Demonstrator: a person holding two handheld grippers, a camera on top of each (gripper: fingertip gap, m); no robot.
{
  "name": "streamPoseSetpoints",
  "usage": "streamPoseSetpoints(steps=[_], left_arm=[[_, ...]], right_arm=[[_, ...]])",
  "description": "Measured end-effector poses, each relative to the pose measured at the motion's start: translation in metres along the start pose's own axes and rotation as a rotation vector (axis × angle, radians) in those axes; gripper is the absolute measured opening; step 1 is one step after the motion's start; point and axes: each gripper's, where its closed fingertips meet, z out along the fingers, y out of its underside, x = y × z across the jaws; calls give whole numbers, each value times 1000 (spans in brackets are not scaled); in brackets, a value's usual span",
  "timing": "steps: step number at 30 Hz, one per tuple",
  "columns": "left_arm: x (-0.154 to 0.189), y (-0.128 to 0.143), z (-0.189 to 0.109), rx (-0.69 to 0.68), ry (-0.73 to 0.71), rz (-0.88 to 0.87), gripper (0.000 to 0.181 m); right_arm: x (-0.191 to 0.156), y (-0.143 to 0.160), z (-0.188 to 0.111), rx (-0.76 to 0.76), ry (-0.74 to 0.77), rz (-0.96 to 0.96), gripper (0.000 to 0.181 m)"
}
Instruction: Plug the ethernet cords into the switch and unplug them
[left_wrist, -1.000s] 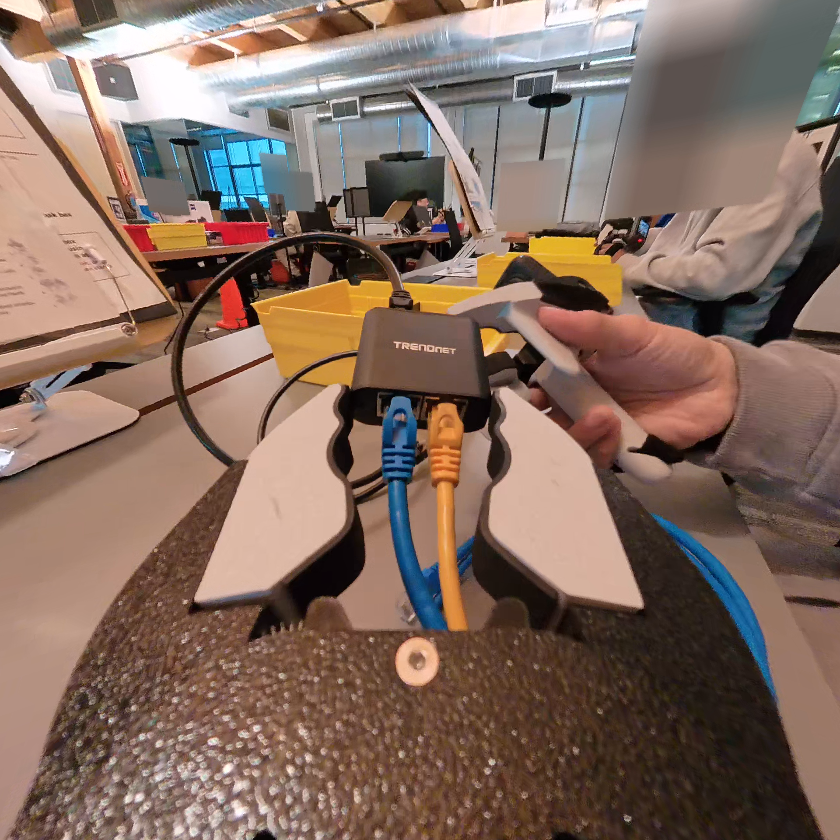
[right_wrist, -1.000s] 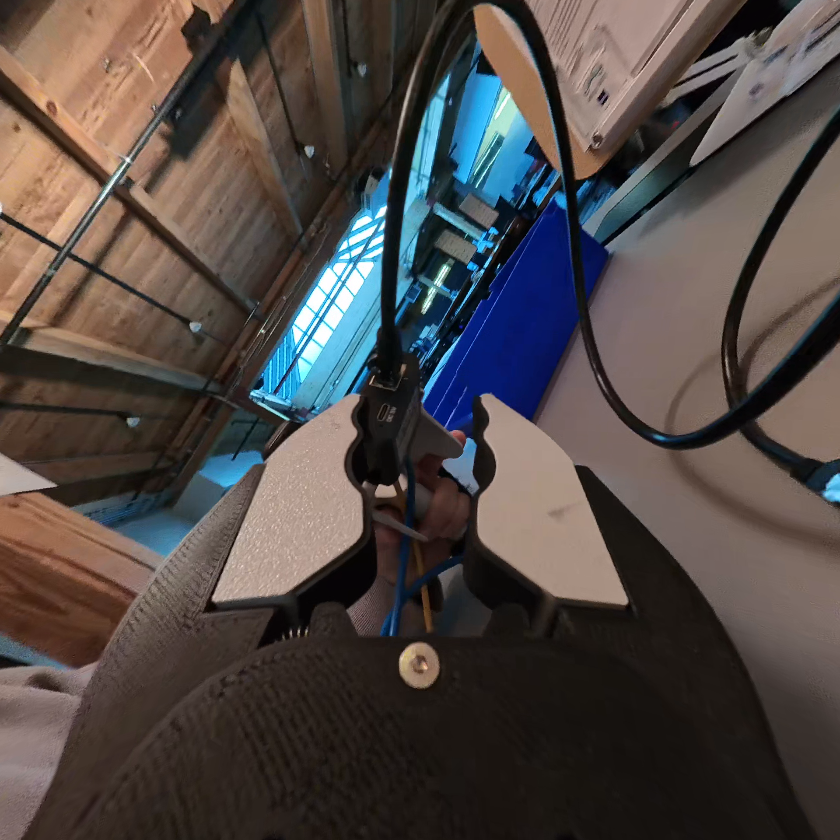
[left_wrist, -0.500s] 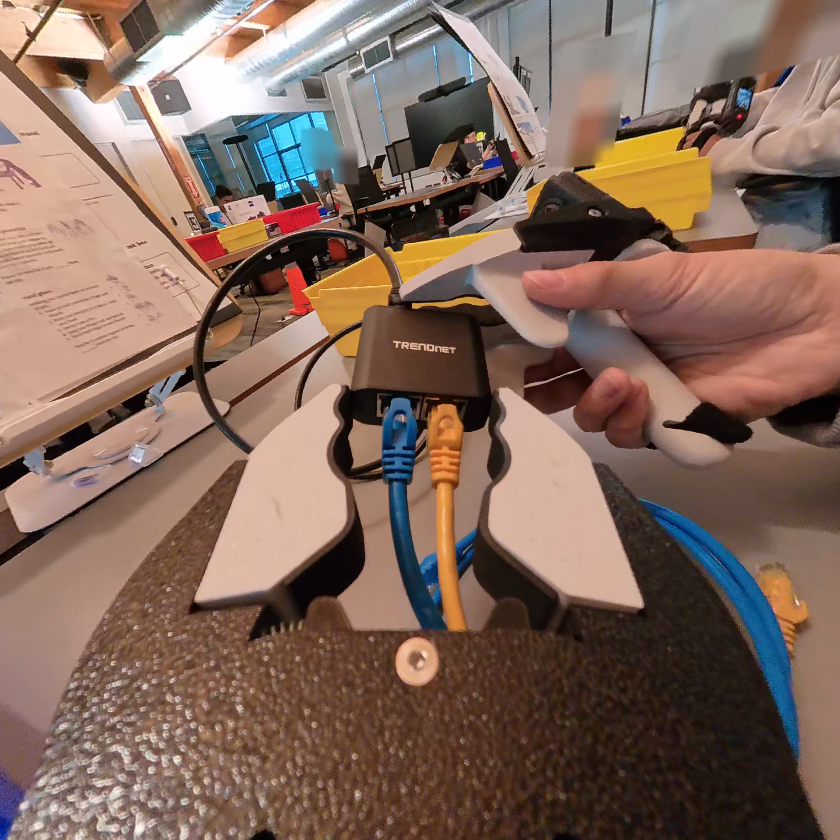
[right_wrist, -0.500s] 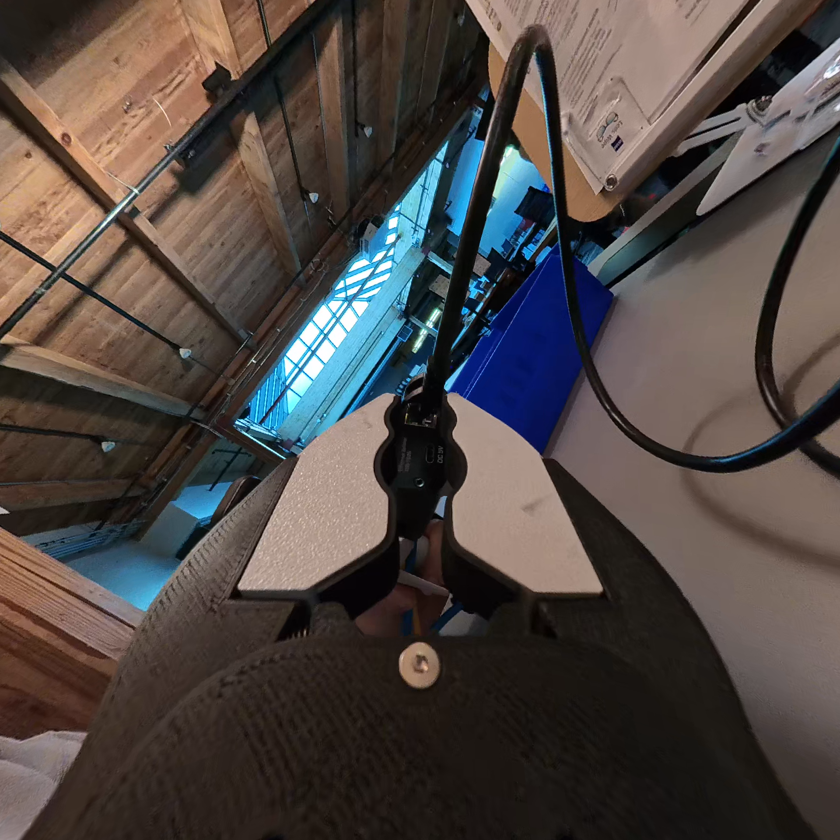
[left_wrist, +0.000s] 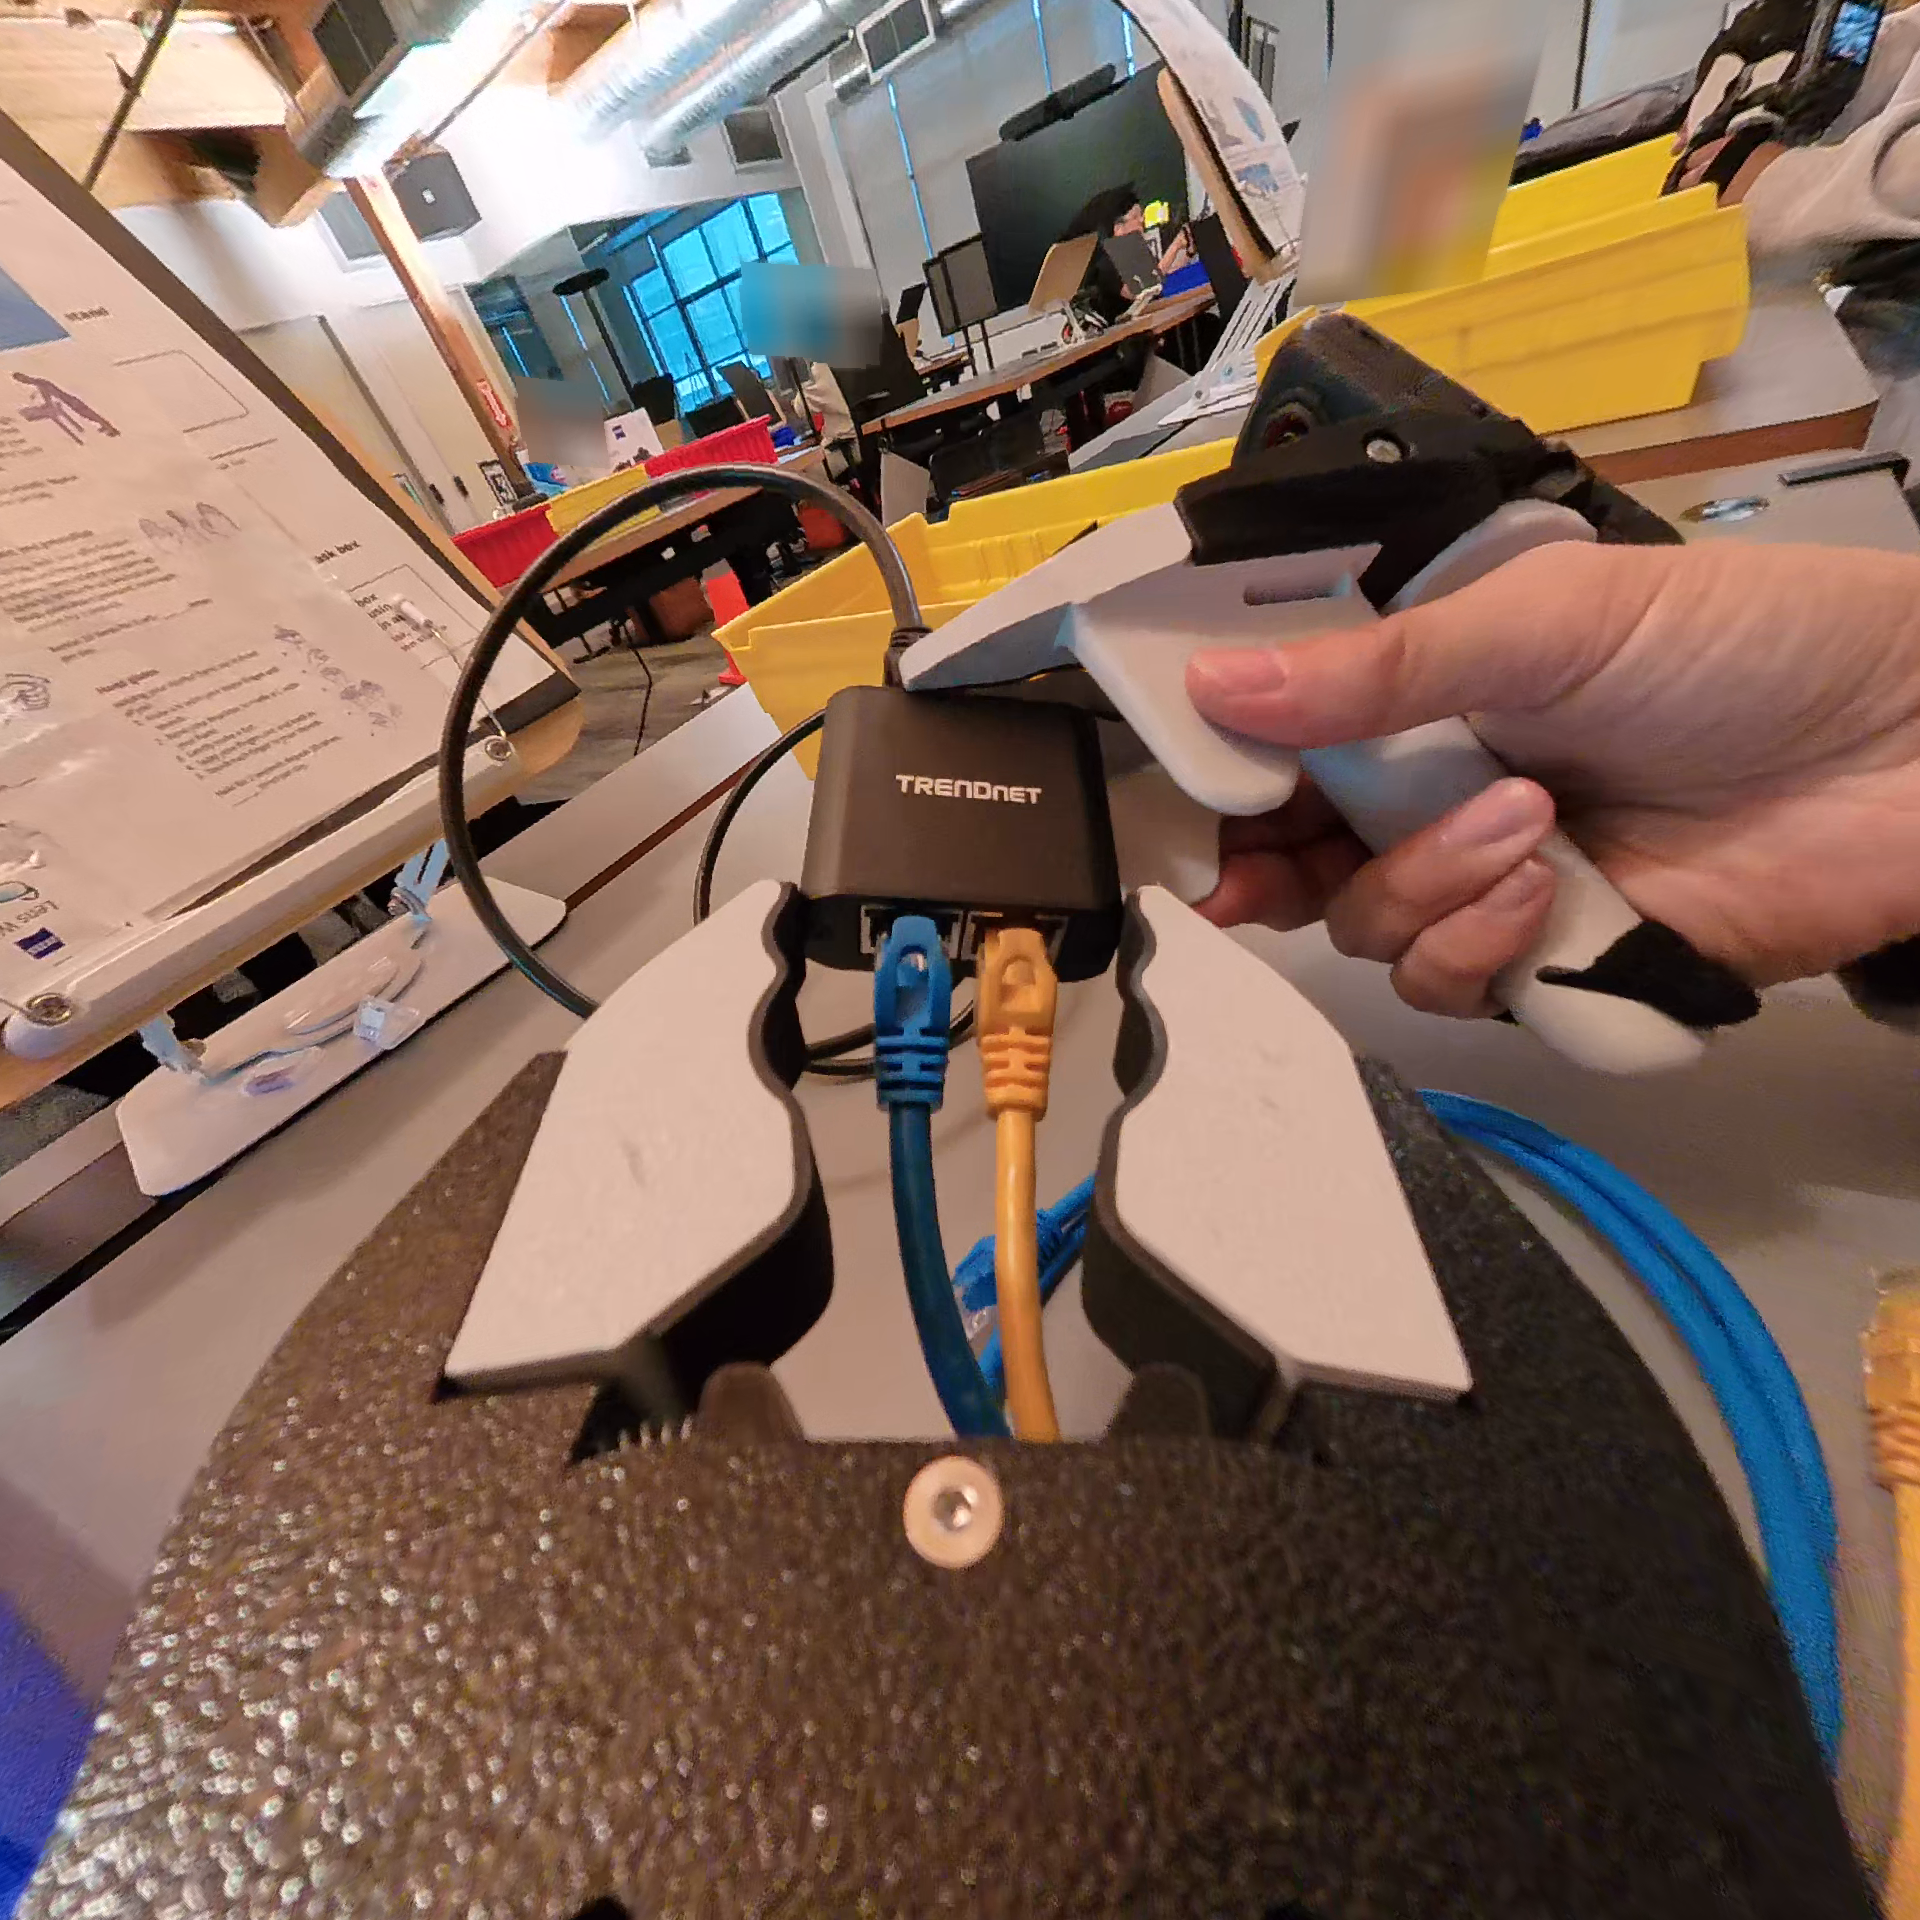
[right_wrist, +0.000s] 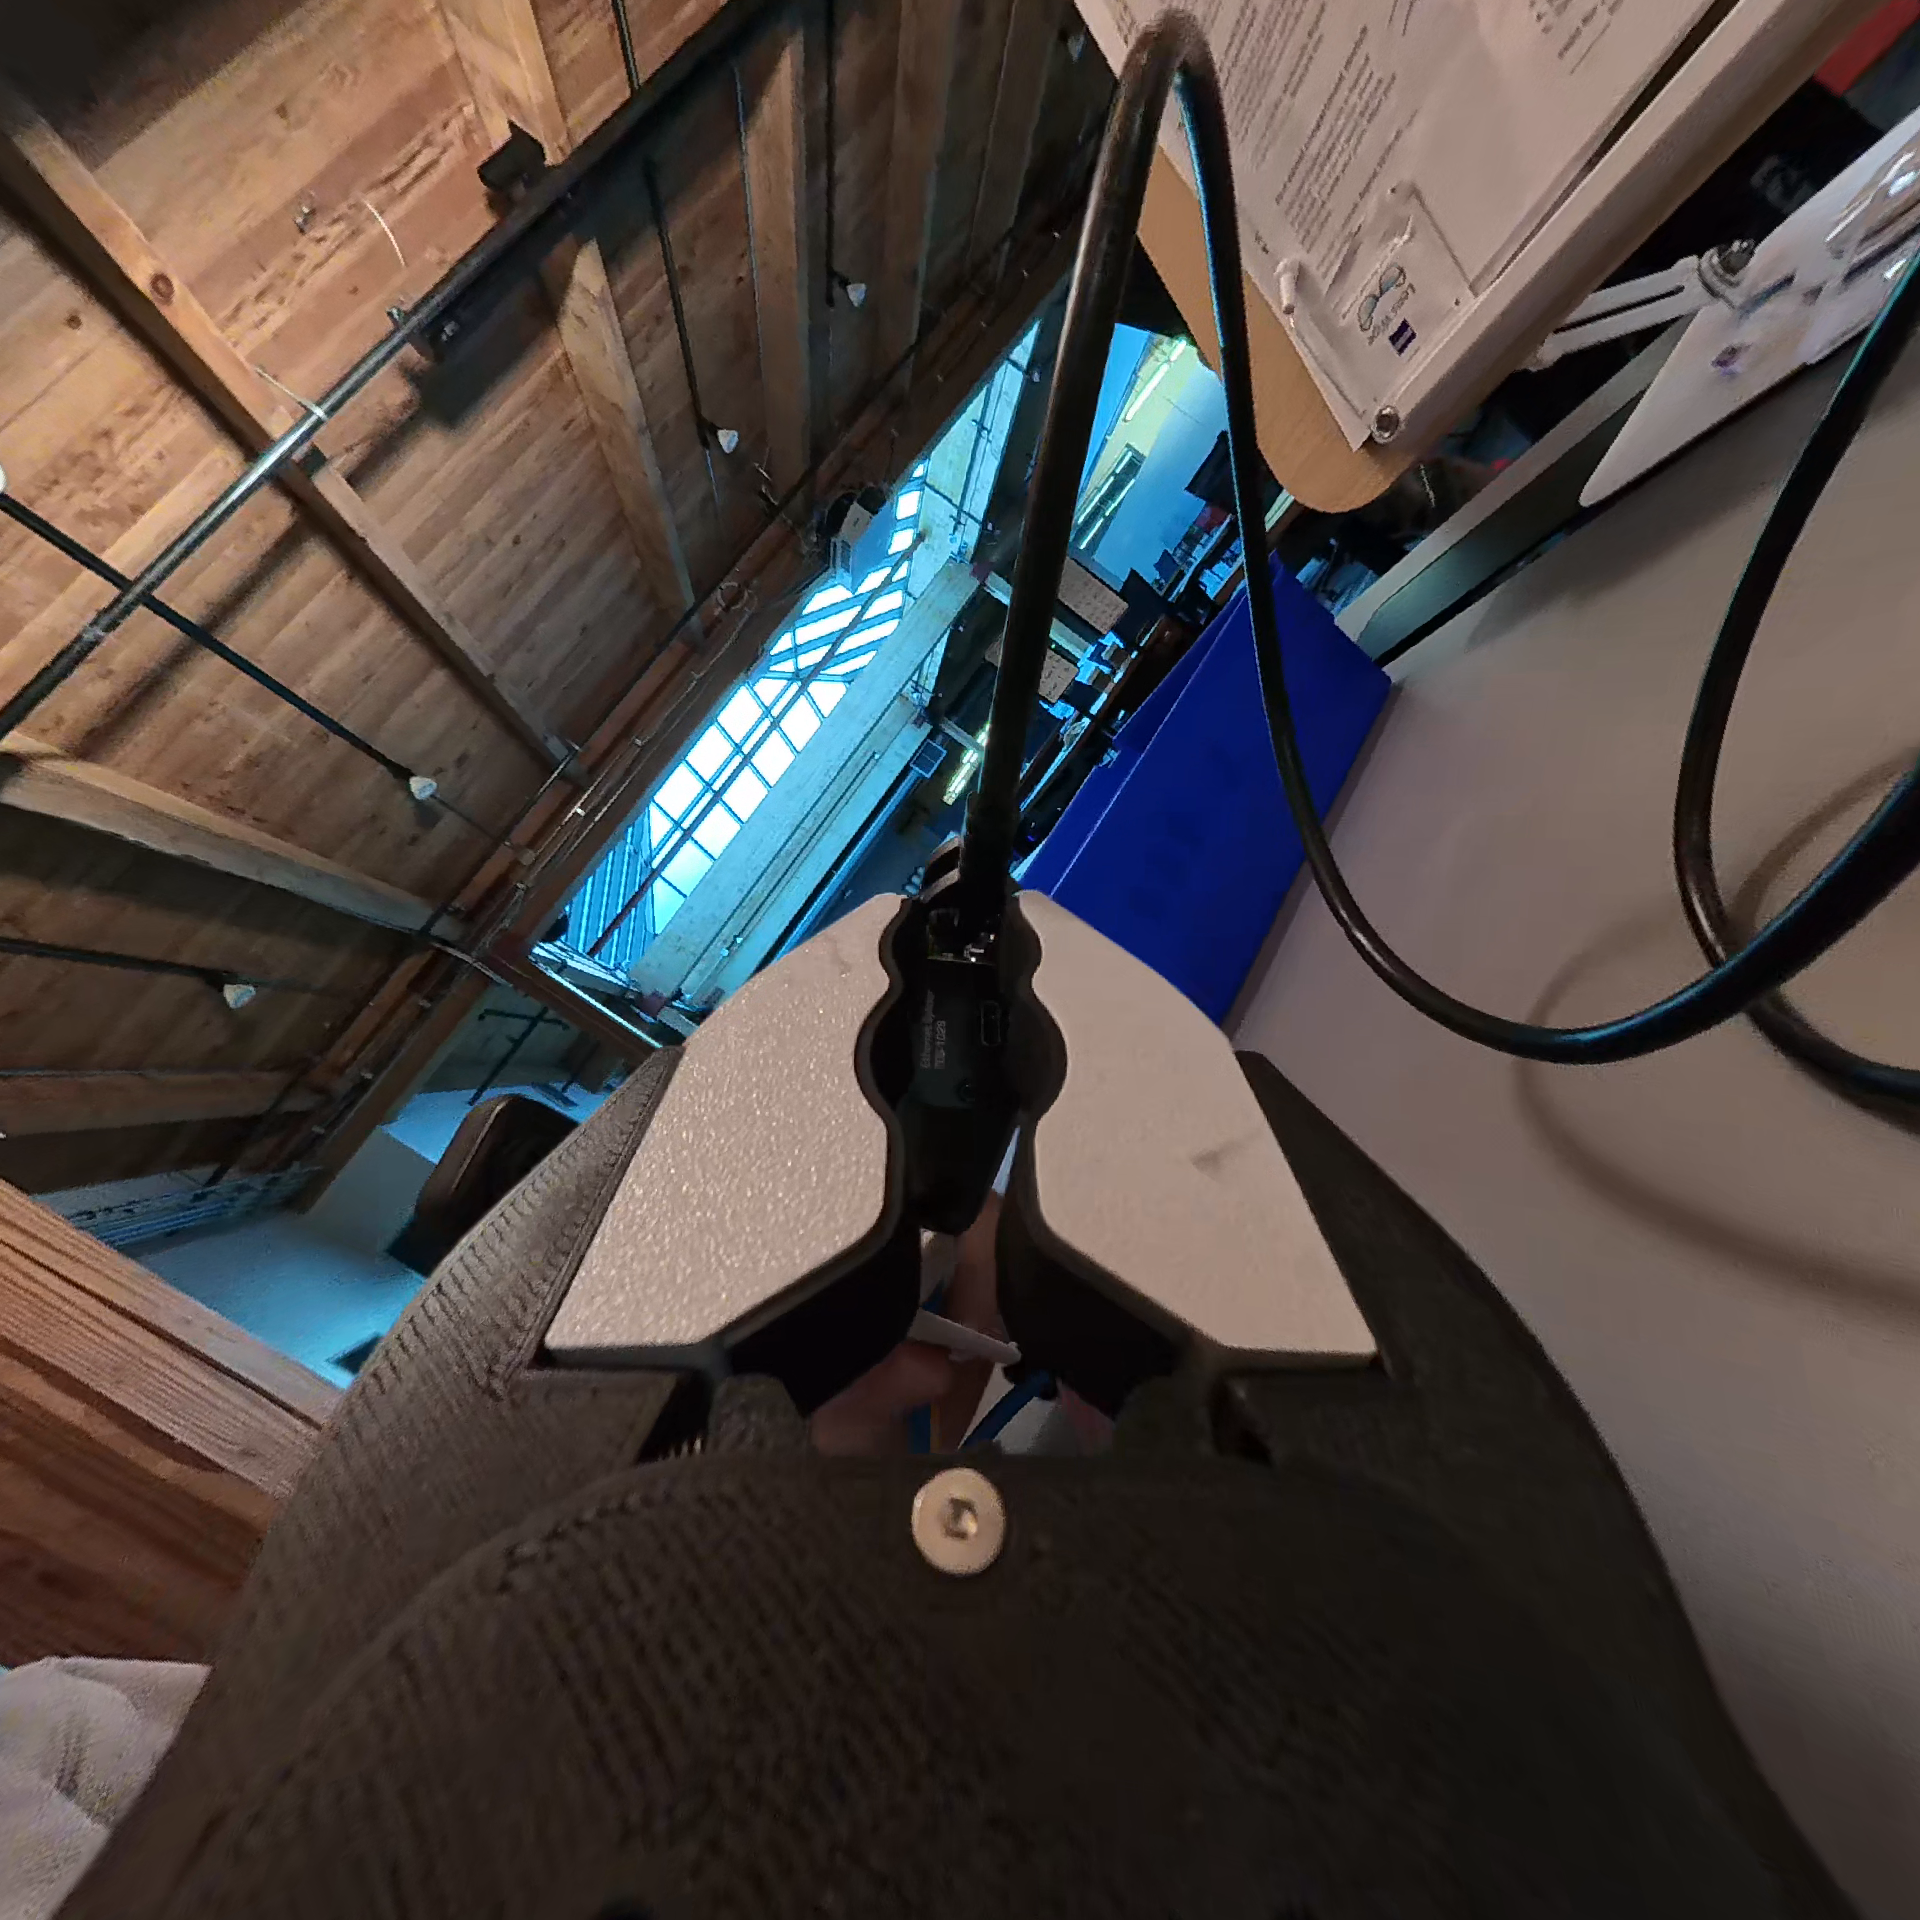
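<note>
On the grey bench (left_wrist: 312, 1226), the right hand-held gripper (right_wrist: 961, 1029) is pinching the switch (left_wrist: 961, 821); the left hand-held gripper (left_wrist: 961, 971), spread beside it, is risking a slip yanking cords (left_wrist: 1013, 1039).

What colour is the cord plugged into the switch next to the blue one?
Orange cord, beside the blue cord in the black switch; clearest in the left wrist view.

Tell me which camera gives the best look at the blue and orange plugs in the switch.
Left wrist view. The blue plug and orange plug sit side by side in the switch front ports, unobstructed. The right wrist view shows only the switch's edge clamped in the right gripper; both plugs are hidden.
</note>
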Motion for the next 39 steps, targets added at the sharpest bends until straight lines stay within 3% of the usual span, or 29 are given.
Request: streamPoseSetpoints(steps=[6, 13, 22, 34, 39], left_arm=[[1, 4, 5, 5, -17, -7, 57], [1, -2, 6, 11, -58, 22, 57], [1, 4, 10, -29, -77, 10, 57], [4, 4, 15, -1, -93, -56, 57], [3, 2, 15, 4, -128, 3, 57]], right_arm=[[6, -1, -2, 21, -56, 22, 14], [3, -8, -2, 170, -113, 129, 13], [15, -8, -2, 217, -33, 173, 13], [13, -9, -3, 131, -45, -35, 13], [10, -10, -2, 110, -90, -63, 13]])
